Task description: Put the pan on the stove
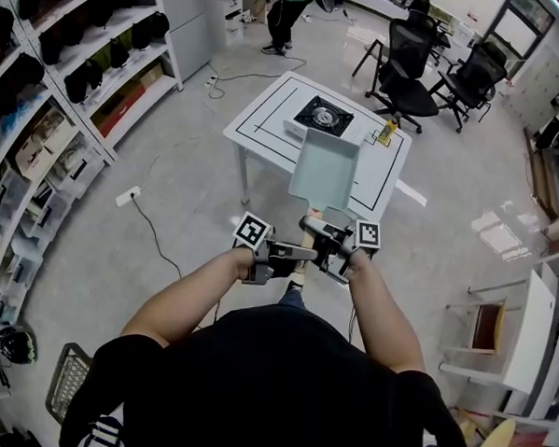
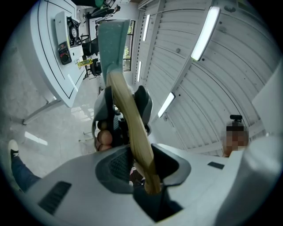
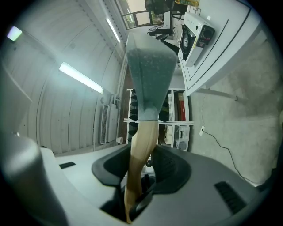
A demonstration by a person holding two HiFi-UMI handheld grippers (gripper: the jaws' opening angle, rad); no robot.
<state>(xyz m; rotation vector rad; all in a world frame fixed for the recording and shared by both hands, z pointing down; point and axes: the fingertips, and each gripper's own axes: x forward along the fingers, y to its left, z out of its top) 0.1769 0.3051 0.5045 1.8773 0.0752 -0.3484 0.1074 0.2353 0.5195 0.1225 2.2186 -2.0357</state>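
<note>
A pale green square pan with a wooden handle hangs in the air in front of me, short of the white table. Both grippers hold the handle: my left gripper from the left, my right gripper from the right. The portable stove sits on the table beyond the pan. In the left gripper view the handle is clamped in the left gripper, with the pan and stove above. In the right gripper view the right gripper clamps the handle below the pan; the stove lies beyond.
Storage shelves line the left wall. Black office chairs stand behind the table, and a person in green is at the back. A power strip with cable lies on the floor. A small yellow item sits beside the stove.
</note>
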